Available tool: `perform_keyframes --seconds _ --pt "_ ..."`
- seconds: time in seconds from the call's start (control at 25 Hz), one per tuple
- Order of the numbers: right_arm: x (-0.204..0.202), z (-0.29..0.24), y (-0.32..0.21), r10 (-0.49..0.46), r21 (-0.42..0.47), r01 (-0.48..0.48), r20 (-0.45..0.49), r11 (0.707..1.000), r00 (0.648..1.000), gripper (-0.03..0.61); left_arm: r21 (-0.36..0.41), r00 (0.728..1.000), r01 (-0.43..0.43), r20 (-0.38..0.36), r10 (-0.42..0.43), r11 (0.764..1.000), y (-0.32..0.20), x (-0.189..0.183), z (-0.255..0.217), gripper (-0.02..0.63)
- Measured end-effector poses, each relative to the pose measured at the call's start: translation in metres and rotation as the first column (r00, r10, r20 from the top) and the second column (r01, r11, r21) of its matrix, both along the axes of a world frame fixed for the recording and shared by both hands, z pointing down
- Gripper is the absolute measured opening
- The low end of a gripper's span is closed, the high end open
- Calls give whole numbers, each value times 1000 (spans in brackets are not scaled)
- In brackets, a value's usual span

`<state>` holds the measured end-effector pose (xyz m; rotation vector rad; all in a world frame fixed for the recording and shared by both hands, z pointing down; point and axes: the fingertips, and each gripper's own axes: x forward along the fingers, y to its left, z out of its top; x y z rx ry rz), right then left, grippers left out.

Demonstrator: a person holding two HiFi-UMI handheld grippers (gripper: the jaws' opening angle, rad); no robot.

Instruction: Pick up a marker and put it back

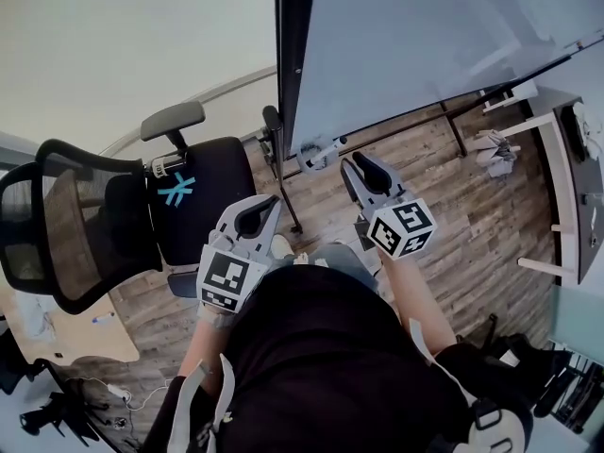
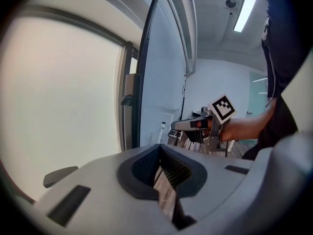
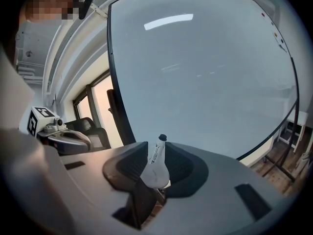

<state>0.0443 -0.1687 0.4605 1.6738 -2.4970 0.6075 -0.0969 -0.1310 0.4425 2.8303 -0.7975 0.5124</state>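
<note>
A white marker (image 3: 156, 163) with a black cap stands between the pads of my right gripper (image 3: 157, 176), which is shut on it, cap end pointing toward the whiteboard (image 3: 205, 72). In the head view the right gripper (image 1: 347, 164) is held near the whiteboard's lower left corner, the marker (image 1: 321, 151) sticking out to the left of its tips. The left gripper (image 1: 273, 202) hangs lower and to the left, over the person's lap, its jaws together and holding nothing. From the left gripper view the right gripper (image 2: 177, 126) and the marker (image 2: 162, 131) show beside the board's edge.
A black office chair (image 1: 142, 206) with a mesh back stands at the left on the wooden floor (image 1: 472, 215). The whiteboard (image 1: 425, 45) stands on a dark frame (image 1: 288, 83). White furniture (image 1: 557, 159) lines the right side. A light wall lies behind the chair.
</note>
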Motion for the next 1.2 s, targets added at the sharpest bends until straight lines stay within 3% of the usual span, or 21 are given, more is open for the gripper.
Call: perform_keyframes --seconds 0.76,1.2 --pt "-13 22 -42 43 -35 -39 107 999 993 118 -22 999 -1 35 2 1000 -17 -24 12 9" --pt "-9 24 -39 96 -35 -91 183 995 978 80 -6 999 22 27 -22 1000 -16 -32 10 9"
